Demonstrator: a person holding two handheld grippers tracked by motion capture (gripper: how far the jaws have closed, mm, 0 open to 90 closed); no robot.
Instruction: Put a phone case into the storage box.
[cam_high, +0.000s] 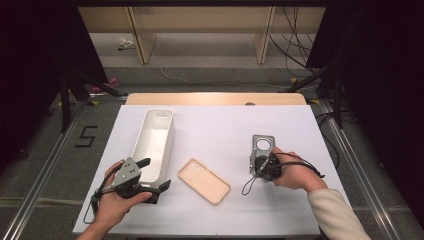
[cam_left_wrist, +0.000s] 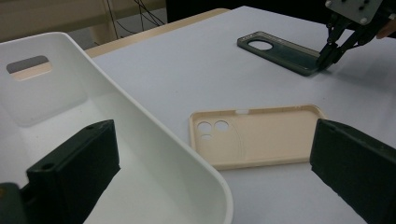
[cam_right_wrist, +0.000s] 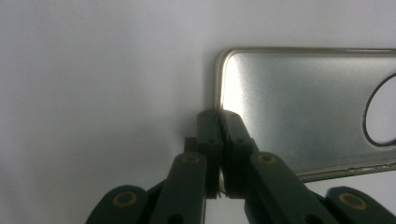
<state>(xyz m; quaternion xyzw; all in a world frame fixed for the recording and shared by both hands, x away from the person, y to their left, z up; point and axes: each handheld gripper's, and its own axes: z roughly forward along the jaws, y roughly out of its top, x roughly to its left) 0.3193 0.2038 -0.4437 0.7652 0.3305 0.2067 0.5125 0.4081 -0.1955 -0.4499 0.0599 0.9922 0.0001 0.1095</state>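
Note:
A dark grey phone case (cam_high: 262, 145) (cam_left_wrist: 280, 52) (cam_right_wrist: 303, 102) lies flat on the white table, right of centre, with its round camera hole at the far end. My right gripper (cam_high: 257, 166) (cam_left_wrist: 323, 63) (cam_right_wrist: 218, 116) is shut on the near rim of this case, its pads pinching the raised edge. A beige phone case (cam_high: 204, 181) (cam_left_wrist: 261, 135) lies open side up near the table's middle front. My left gripper (cam_high: 156, 174) (cam_left_wrist: 214, 128) stands open at the near end of a white bin (cam_high: 170, 140) (cam_left_wrist: 154, 126). One jaw is inside the bin and one outside, neither touching it.
The white bin is long and holds nothing, with a handle slot (cam_left_wrist: 28, 65) in its far end wall. The white tabletop (cam_high: 215, 125) ends in a wooden strip (cam_high: 215, 98) at the back. Metal rails and dark stands flank the table.

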